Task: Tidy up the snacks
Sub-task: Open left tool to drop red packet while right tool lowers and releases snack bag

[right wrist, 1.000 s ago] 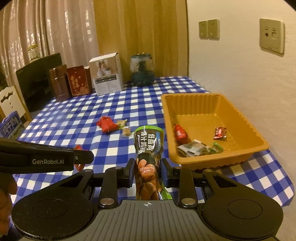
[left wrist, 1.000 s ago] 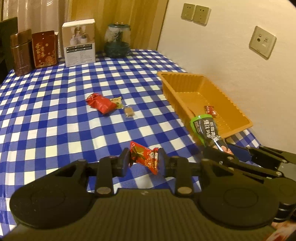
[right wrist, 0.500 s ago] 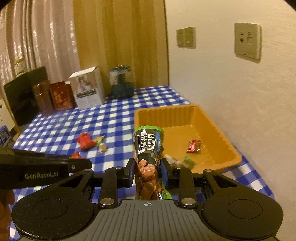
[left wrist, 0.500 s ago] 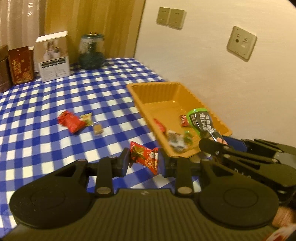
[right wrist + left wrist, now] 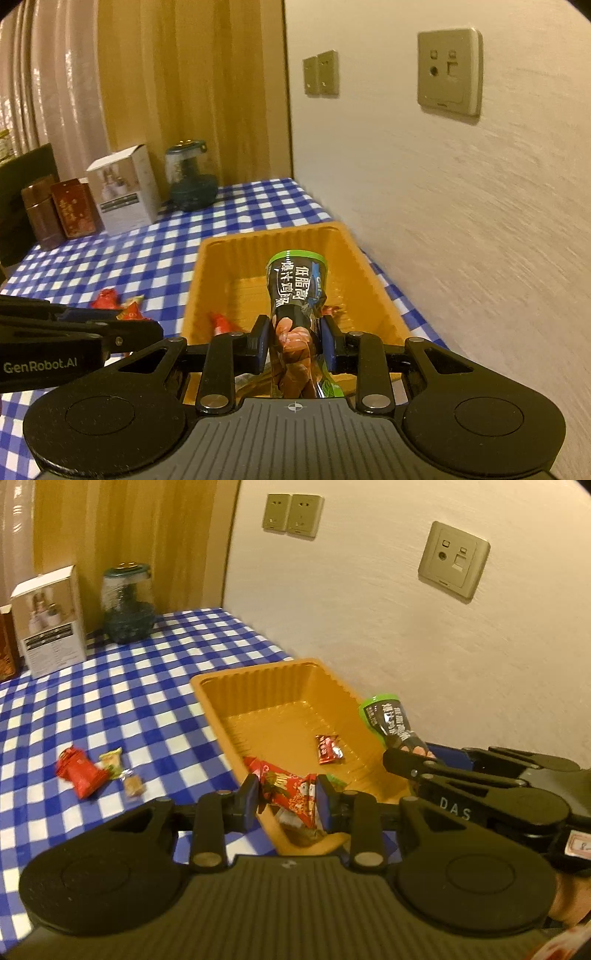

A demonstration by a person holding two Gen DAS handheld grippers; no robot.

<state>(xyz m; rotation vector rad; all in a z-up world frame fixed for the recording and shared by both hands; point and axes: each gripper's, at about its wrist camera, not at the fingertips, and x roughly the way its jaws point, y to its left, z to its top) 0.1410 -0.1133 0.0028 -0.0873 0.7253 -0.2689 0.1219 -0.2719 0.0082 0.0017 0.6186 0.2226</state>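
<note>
Over the orange tray at frame centre, the left gripper clamps a red snack packet and the right gripper a dark green-topped pouch — both seemingly poised for dropping in.

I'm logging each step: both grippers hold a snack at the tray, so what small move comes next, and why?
Probably open the right gripper. Its green-topped packet already hangs over the orange tray, where other snacks lie, so it should drop in. The left gripper holds its red packet at the tray's near edge.
</note>
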